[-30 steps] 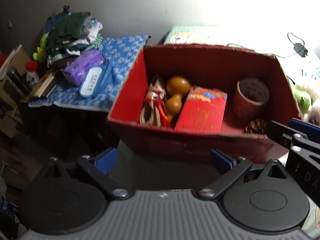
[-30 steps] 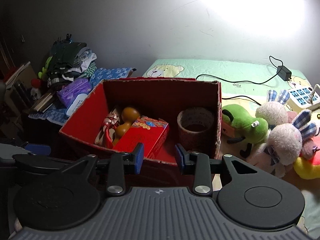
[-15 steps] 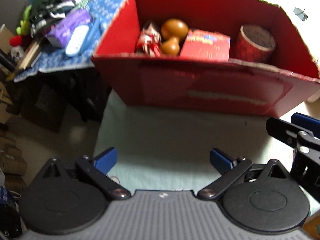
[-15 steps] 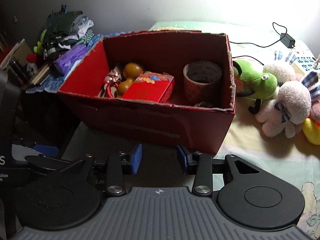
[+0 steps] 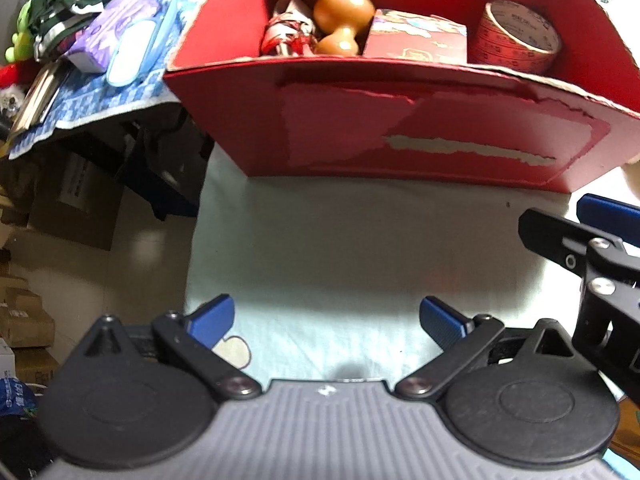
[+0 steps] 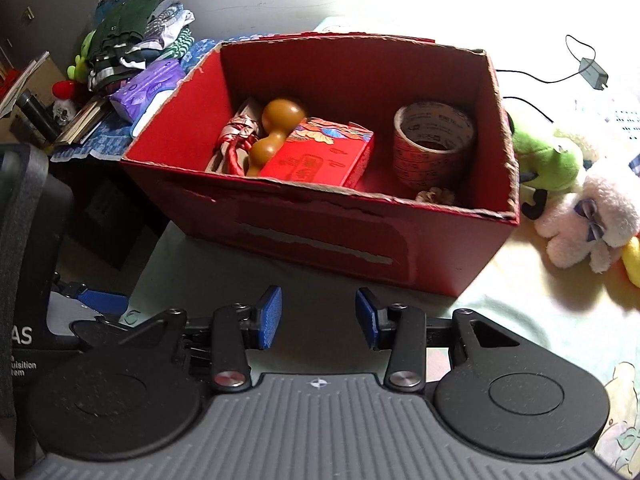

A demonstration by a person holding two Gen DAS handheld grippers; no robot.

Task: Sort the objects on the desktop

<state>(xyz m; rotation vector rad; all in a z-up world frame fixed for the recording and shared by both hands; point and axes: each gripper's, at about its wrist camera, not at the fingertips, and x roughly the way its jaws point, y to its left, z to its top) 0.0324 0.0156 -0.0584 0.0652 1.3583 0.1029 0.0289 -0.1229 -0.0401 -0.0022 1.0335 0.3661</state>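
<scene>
Off the left edge of the bed, a lower surface under a blue patterned cloth carries a pile of folded clothes and a purple packet; whether these belong to the sorting I cannot tell.

On the bed sheet near its left edge stands the red cardboard box, open at the top. Inside it, from left to right: a red-and-white bundle against the left wall, a brown gourd touching it, a red printed packet leaning against the gourd, then a roll of tape standing on its side near the right wall, with a small pine cone just in front of it at the near right corner.

The left tool hovers over bare sheet in front of the box, its jaws spread wide and holding nothing. The right tool sits just to its right, jaws parted by a moderate gap, also empty.

Right of the box, on the sheet, lie a green plush frog touching the box's right wall, a white plush animal beside it, and farther back a charger with its cable.

Judging from this, five items are already boxed. If the plush toys count as things to sort, they remain; otherwise the job looks close to finished.
</scene>
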